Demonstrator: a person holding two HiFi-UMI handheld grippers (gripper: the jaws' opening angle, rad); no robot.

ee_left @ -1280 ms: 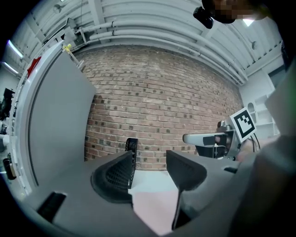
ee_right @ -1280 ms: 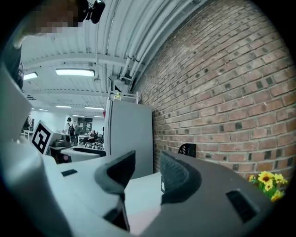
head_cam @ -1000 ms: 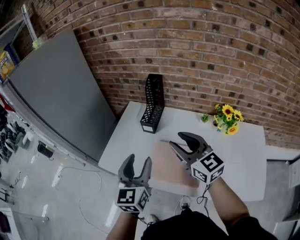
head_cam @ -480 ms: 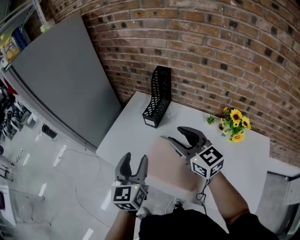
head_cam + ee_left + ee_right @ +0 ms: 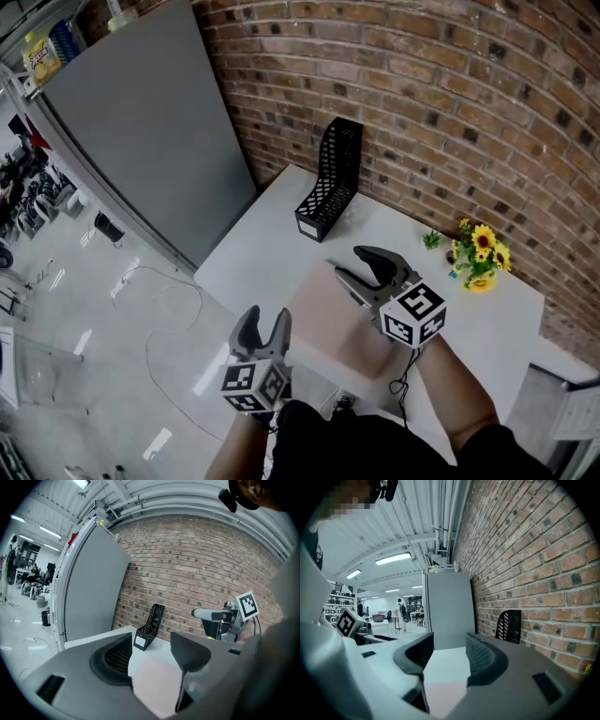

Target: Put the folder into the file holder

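At the far left corner of the desk (image 5: 253, 253), hard against the brick wall (image 5: 422, 103), I've got the black mesh file holder (image 5: 330, 183) standing upright. Its long axis runs from the wall out toward the near edge, with the tall back at the wall and the low front facing me. There's a white label (image 5: 139, 641) on that low front, and I can read no writing on it. The only other print is the square black-and-white markers on the gripper cubes. A yellow packet (image 5: 39, 58) at top left is too small to read.

Now the pink folder (image 5: 323, 314): it lies flat on the near half of the desk, just inside the near edge, its sides square with the desk's edges. I can't call its long axis, because my right gripper (image 5: 349, 261) covers its far right part.

That right gripper hovers over the folder and points toward the file holder. Its jaws are opening, with nothing between them.

My left gripper (image 5: 263, 317) hangs off the desk, beyond the near edge. Its jaws are spread wide and empty, aimed at the folder and the holder.

Sunflowers (image 5: 480, 253) sit by the far edge, toward the right.
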